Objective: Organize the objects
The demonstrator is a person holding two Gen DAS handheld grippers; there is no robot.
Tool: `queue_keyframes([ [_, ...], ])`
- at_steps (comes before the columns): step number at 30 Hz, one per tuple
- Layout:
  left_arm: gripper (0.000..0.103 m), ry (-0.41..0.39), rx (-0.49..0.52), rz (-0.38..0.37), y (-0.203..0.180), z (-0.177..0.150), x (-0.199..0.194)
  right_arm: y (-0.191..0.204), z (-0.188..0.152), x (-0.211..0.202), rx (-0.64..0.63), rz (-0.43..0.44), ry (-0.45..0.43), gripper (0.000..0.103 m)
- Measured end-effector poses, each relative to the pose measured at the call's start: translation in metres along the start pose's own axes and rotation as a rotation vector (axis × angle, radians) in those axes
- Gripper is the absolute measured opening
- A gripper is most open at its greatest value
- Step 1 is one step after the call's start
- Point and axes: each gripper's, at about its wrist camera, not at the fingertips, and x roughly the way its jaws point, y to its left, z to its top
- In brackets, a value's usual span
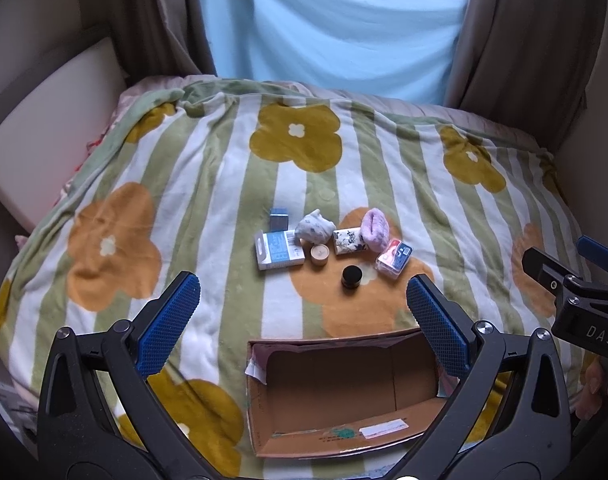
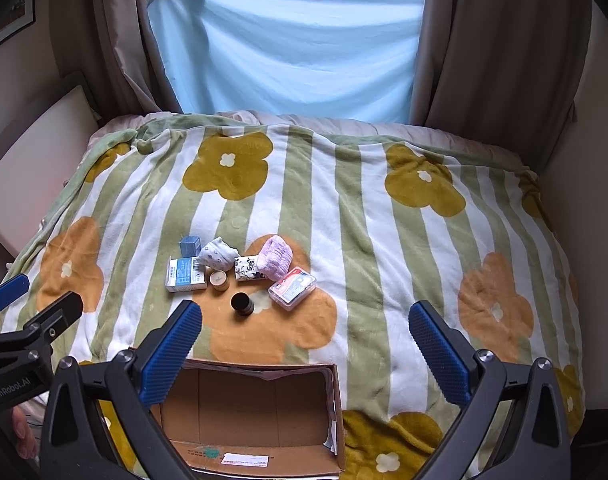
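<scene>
An open, empty cardboard box [image 1: 343,436] [image 2: 256,452] lies on the flowered blanket near me. Beyond it is a cluster of small things: a white-blue flat box [image 1: 278,249] [image 2: 185,274], a small blue cube box [image 1: 279,218] [image 2: 190,246], a white patterned sock [image 1: 315,229] [image 2: 218,253], a purple sock [image 1: 375,229] [image 2: 276,258], a floral packet [image 1: 348,241] [image 2: 248,268], a tan round tin [image 1: 319,254] [image 2: 219,280], a black jar [image 1: 351,276] [image 2: 242,304], a clear case with a red card [image 1: 393,258] [image 2: 292,288]. My left gripper [image 1: 304,320] and right gripper [image 2: 305,340] are open and empty above the box.
The blanket [image 1: 208,184] [image 2: 383,240] covers a bed. A light blue sheet [image 1: 335,28] and brown curtains [image 2: 495,40] hang behind it. A cream padded panel [image 1: 48,128] is at the left. The other gripper shows at the edge of each view.
</scene>
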Motion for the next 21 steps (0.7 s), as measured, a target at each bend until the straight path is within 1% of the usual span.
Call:
queue_keyframes([
  [6, 0.102, -0.005, -0.014, 0.004, 0.0027, -0.0014, 0.0007, 0.0001, -0.0012, 0.0009, 0.003, 0.000, -0.002, 0.103],
  [9, 0.102, -0.008, -0.011, 0.007, 0.0023, -0.0014, 0.0000, -0.0003, 0.0041, -0.0002, 0.002, -0.001, -0.002, 0.103],
  [14, 0.102, -0.014, -0.001, 0.021, -0.0001, -0.0015, -0.0019, -0.0019, 0.0006, 0.0015, 0.003, 0.000, -0.001, 0.103],
  [19, 0.102, -0.010, -0.006, 0.018, -0.0007, -0.0014, -0.0017, -0.0008, -0.0024, 0.0019, 0.005, 0.001, -0.002, 0.103],
  [21, 0.102, -0.008, -0.011, 0.012, -0.0004, -0.0013, -0.0016, -0.0060, 0.0034, -0.0005, 0.010, 0.004, 0.000, 0.103],
])
